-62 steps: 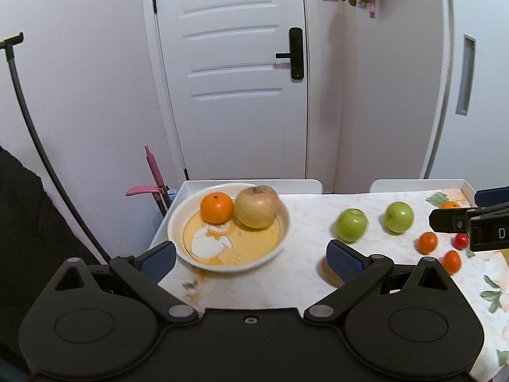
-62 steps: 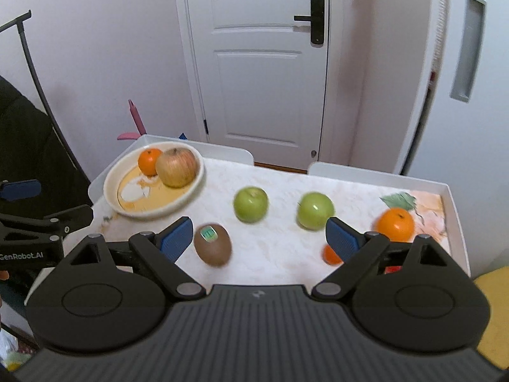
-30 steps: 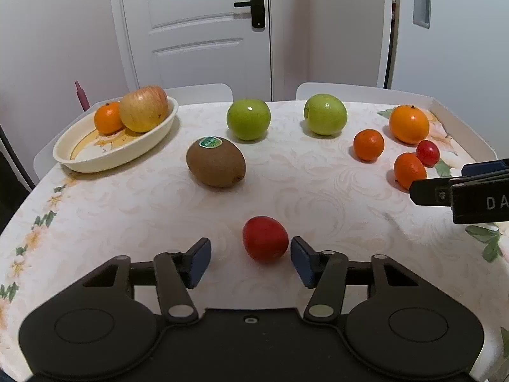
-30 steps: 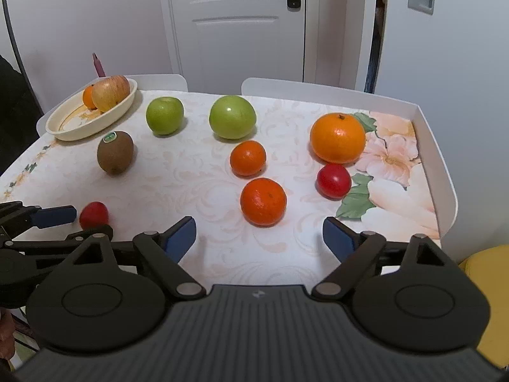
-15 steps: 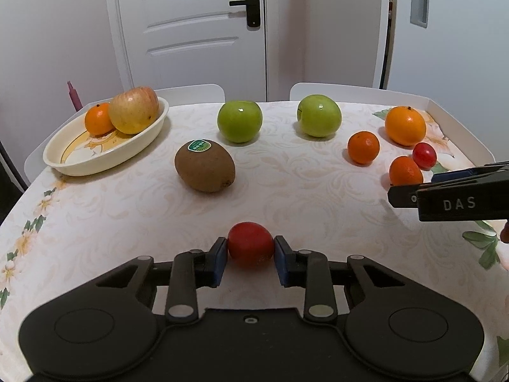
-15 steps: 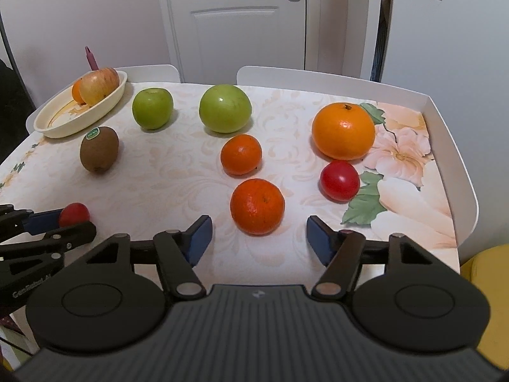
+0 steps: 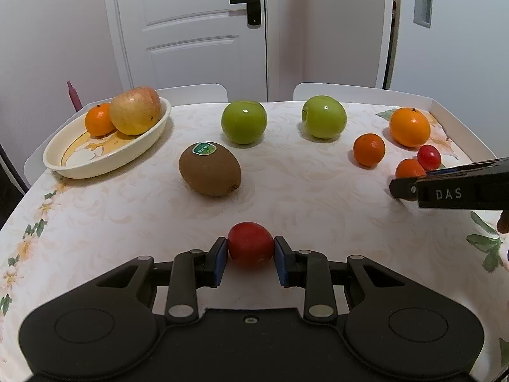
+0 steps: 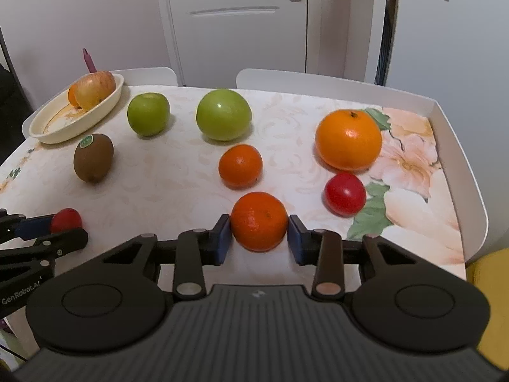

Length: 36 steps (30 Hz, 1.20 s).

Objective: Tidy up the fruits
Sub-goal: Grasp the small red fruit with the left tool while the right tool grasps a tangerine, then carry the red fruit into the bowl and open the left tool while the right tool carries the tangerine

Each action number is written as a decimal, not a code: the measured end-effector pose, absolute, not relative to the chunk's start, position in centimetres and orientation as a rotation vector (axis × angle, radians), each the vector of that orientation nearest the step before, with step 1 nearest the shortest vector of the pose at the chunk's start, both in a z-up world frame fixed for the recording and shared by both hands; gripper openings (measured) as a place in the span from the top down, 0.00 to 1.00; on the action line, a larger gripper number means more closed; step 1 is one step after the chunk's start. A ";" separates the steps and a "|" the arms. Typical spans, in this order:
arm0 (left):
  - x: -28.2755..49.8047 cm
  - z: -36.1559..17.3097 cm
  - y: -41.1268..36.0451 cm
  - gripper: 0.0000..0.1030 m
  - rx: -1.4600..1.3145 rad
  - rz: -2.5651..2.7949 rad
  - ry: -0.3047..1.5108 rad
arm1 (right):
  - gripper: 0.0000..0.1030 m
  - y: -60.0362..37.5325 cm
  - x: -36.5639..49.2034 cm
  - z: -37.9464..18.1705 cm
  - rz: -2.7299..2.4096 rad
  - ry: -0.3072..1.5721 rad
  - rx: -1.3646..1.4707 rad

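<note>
both grabs look made, lift not started. left gripper [image 7: 251, 256] has its pads pinched on the small red fruit [image 7: 250, 244] at the near edge of the table [image 7: 302, 191]. right gripper [image 8: 258, 237] is closed around the near mandarin [image 8: 259, 220]; pads look touching both sides, fruit looks like it sits on the cloth.

next, my guess: lift both straight up, carry to the bowl [image 7: 95, 162] at far left, which holds an apple [image 7: 135, 114] and a small orange [image 7: 99, 119].

in the way: kiwi [image 7: 209, 168] sits between left gripper and bowl, go over it. second mandarin [image 8: 240, 166], red tomato [image 8: 344, 193] and big orange [image 8: 348, 139] crowd the right side; two green apples [image 8: 148, 113] further back. round fruit, could roll if bumped.
</note>
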<state>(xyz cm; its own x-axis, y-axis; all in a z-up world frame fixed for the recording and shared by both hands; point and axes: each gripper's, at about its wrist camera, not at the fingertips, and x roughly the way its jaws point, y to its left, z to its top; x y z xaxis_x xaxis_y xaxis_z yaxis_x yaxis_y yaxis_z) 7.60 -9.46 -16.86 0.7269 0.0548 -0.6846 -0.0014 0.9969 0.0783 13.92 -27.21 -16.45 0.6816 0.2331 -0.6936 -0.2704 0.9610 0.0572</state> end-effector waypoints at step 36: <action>9.3 -5.2 3.1 0.66 0.044 0.108 0.664 | 0.49 -13.2 14.7 -4.7 0.451 0.692 -0.051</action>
